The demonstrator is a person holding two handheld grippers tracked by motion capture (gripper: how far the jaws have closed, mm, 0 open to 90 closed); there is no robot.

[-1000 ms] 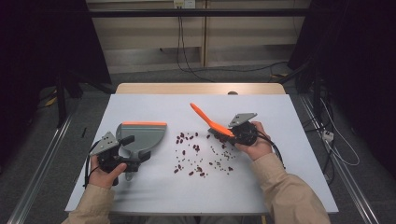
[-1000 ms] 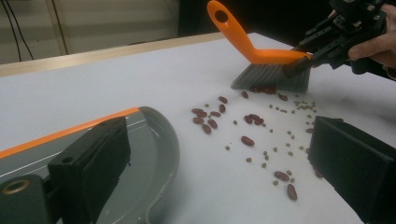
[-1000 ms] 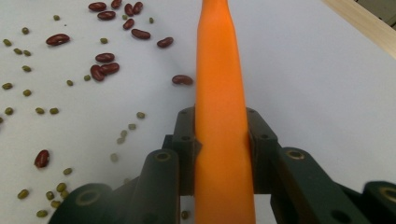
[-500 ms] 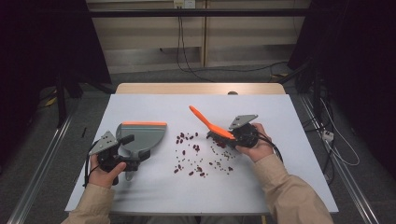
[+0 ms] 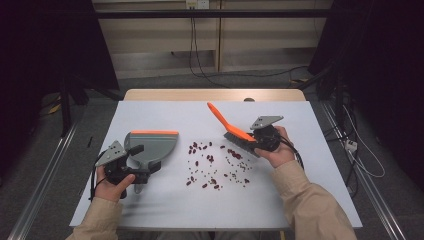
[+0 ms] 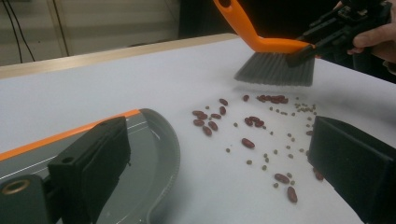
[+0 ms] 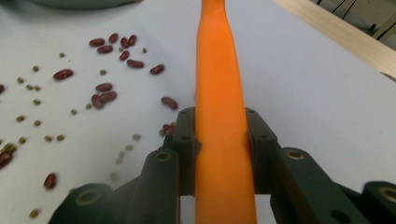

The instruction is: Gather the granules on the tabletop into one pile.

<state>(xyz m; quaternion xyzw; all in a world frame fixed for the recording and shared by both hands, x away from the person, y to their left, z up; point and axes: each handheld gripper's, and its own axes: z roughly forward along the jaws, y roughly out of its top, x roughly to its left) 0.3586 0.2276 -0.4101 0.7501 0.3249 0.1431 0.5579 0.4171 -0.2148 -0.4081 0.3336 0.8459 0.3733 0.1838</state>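
Note:
A grey dustpan [image 5: 152, 147] [image 6: 154, 140] with an orange front edge lies at the left of the white table [image 5: 300, 195]. My left gripper [image 5: 142, 160] [image 6: 219, 144] hovers over its rear rim, jaws wide apart, one over the pan and one over the table: open. Red beans [image 5: 215, 167] [image 6: 252, 121] [image 7: 102, 93] and small green ones are scattered in the middle. My right gripper [image 5: 250, 139] [image 7: 223, 135] is shut on the orange handle of a brush [image 5: 231, 127] [image 7: 219, 70]. Its grey bristles [image 6: 275, 67] hang just above the beans' right edge.
The table's wooden far edge [image 5: 215, 94] runs behind the work area. Cables [image 5: 200, 55] lie on the floor beyond it, and metal rails flank the table on both sides. Bare table surface lies in front of the beans.
The brush in my right gripper has shifted very slightly. The left hand and the dustpan have stayed where they were.

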